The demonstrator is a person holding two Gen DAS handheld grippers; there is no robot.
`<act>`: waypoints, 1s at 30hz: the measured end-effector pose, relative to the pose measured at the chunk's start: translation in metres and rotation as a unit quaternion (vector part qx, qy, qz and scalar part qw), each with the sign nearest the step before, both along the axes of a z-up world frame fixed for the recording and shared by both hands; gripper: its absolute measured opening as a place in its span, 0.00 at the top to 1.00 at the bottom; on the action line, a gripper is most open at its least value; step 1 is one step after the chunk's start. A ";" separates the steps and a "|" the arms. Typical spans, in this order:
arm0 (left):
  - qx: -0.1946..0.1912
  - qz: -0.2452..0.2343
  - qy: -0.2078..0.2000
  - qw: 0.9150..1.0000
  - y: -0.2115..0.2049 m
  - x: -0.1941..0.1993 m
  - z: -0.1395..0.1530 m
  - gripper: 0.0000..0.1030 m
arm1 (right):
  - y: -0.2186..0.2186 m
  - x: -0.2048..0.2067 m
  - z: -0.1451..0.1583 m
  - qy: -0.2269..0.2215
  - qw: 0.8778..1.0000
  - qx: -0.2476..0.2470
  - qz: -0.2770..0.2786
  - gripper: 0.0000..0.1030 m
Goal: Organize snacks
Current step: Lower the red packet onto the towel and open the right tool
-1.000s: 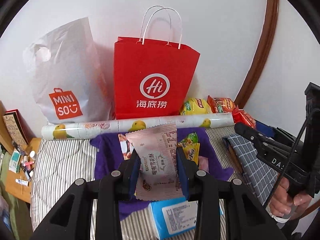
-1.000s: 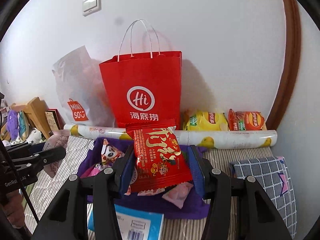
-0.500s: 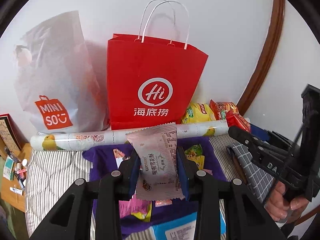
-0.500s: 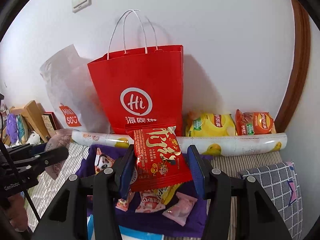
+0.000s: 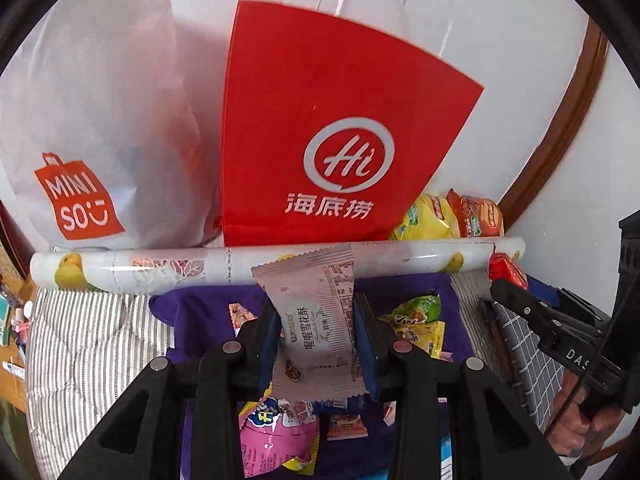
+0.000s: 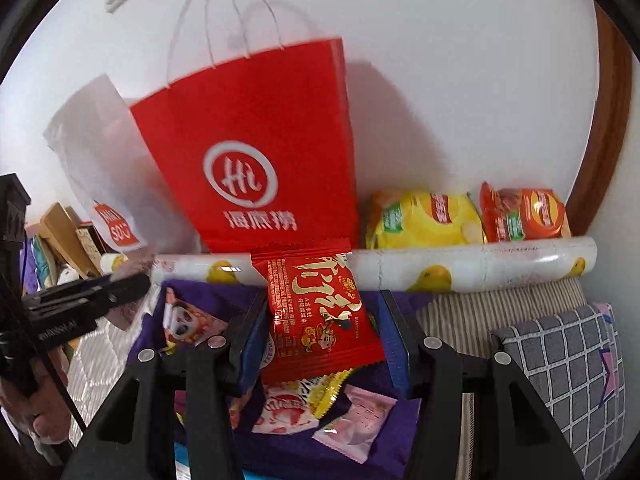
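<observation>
Left wrist view: left gripper pinches a pale pink-and-white snack wrapper with black print, both blue pads pressed on its sides, packet upright above a purple cloth. Loose snacks on the cloth: green-yellow packet, pink packet. Beyond the cloth lies a long white roll with yellow fruit print. Behind the roll a red paper bag with white cord handles stands against the wall, a white plastic Miniso bag just beside it. Striped bedding beneath. Right gripper's black body at the right edge, with part of a hand.

Right wrist view: right gripper pinches a red foil snack packet with gold lettering, tilted slightly, over the purple cloth. Below it small pink packets. Yellow chip bag and orange chip bag sit behind the roll. Grey checked cushion at right.
</observation>
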State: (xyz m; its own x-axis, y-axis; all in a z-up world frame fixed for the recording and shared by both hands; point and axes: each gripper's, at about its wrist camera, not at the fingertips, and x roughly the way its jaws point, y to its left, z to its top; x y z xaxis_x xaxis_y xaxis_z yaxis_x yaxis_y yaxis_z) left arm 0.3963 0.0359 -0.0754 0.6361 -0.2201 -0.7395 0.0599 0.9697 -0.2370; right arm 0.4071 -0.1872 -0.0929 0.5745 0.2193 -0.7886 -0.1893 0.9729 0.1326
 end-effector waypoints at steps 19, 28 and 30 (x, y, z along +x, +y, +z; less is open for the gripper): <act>0.000 -0.003 0.034 0.999 0.000 0.015 -0.024 0.68 | 0.007 0.008 -0.028 0.054 0.998 -0.004 0.018 0.50; 0.001 -0.007 0.038 0.999 -0.002 0.017 -0.026 0.68 | 0.000 -0.005 -0.028 0.046 0.998 -0.032 0.021 0.50; 0.003 -0.008 0.041 0.999 -0.004 0.018 -0.028 0.68 | -0.001 -0.003 -0.035 0.057 0.997 -0.037 0.024 0.50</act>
